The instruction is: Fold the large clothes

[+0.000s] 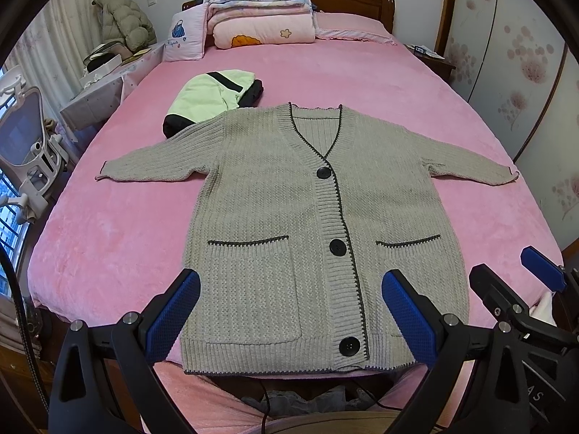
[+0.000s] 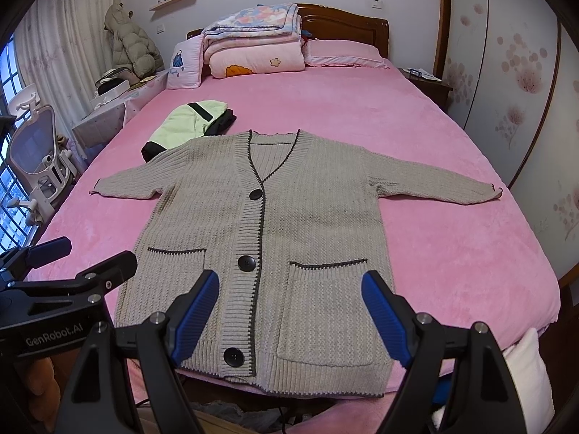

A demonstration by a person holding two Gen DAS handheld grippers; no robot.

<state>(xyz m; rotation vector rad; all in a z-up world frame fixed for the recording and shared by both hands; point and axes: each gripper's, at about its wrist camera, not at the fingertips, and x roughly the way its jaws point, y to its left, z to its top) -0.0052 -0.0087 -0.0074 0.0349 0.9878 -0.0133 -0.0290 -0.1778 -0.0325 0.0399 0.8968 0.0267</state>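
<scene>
Both our tongs hang wide open above the near edge of the bed (image 1: 416, 115), holding nothing and touching nothing: the left gripper (image 1: 289, 311) over the near-left part of the hem, the right gripper (image 2: 289, 314) over the near-right part. Each shows at the margin of the other's view, so we judge them close side by side.

Ahead of us the cardigan (image 1: 275, 195) lies flat and face up, buttoned, its hem at the near edge of the bed and its collar toward the headboard. Its long axis runs straight away from us, in line with the fingers of both tongs. The left sleeve (image 1: 152, 162) reaches toward the left edge of the bed, the right sleeve (image 2: 441, 184) toward the right edge; each sleeve lies on its own gripper's side, so we judge neither arm need cross over. The sleeves sit well beyond the hem, so we reckon either must reach forward first.

A folded green garment (image 1: 210, 97) rests just beyond the left shoulder, touching or nearly so; we cannot tell which.
</scene>
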